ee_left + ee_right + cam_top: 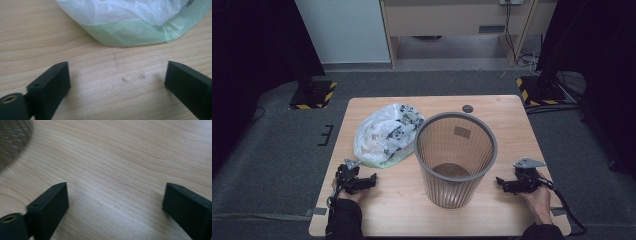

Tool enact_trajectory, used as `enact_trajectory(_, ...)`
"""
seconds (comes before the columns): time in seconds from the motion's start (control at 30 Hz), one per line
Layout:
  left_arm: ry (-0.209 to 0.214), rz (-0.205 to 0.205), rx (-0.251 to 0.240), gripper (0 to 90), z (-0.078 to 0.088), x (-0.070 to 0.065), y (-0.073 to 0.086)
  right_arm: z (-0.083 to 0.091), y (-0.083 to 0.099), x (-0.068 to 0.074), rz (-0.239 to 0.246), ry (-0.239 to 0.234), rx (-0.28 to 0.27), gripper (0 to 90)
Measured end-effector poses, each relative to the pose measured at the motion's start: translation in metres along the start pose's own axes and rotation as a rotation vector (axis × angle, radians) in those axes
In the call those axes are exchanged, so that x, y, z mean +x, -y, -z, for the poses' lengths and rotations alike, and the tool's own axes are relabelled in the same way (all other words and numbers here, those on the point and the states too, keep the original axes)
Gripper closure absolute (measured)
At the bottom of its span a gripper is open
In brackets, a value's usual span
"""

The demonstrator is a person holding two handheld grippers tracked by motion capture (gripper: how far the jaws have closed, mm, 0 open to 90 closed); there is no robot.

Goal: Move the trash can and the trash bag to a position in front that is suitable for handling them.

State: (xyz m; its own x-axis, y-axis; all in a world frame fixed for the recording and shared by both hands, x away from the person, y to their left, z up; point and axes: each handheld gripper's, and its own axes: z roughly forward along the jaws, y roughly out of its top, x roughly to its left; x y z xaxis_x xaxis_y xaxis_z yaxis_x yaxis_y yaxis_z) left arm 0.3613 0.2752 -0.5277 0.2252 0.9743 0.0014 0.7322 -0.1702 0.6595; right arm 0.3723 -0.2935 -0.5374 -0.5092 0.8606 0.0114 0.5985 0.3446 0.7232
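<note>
Bag (384,135) left of bin (455,157), both on table (507,115).

I've got the left gripper (373,177) and right gripper (499,181) low, tips pointing inward toward each other, jaws wide apart, nothing held, hands gripping the handles.

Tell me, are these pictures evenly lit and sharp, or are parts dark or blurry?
High view: the wooden table is brightly lit, the room's left and right edges fall into black, and the wastebasket is fairly sharp. Left gripper view: the plastic bag is soft, and the left tool has blurred jaws casting faint shadows. Right gripper view: a pale sheen lies on the wood before the right tool.
</note>
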Motion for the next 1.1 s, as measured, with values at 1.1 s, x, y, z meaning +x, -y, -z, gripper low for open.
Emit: enact_trajectory(1.1, 0.140, -0.038, -0.361, 31.5, 0.072, -0.065, -0.055, 0.051, -0.052, 0.011, -0.084, 0.060, -0.301, 38.3)
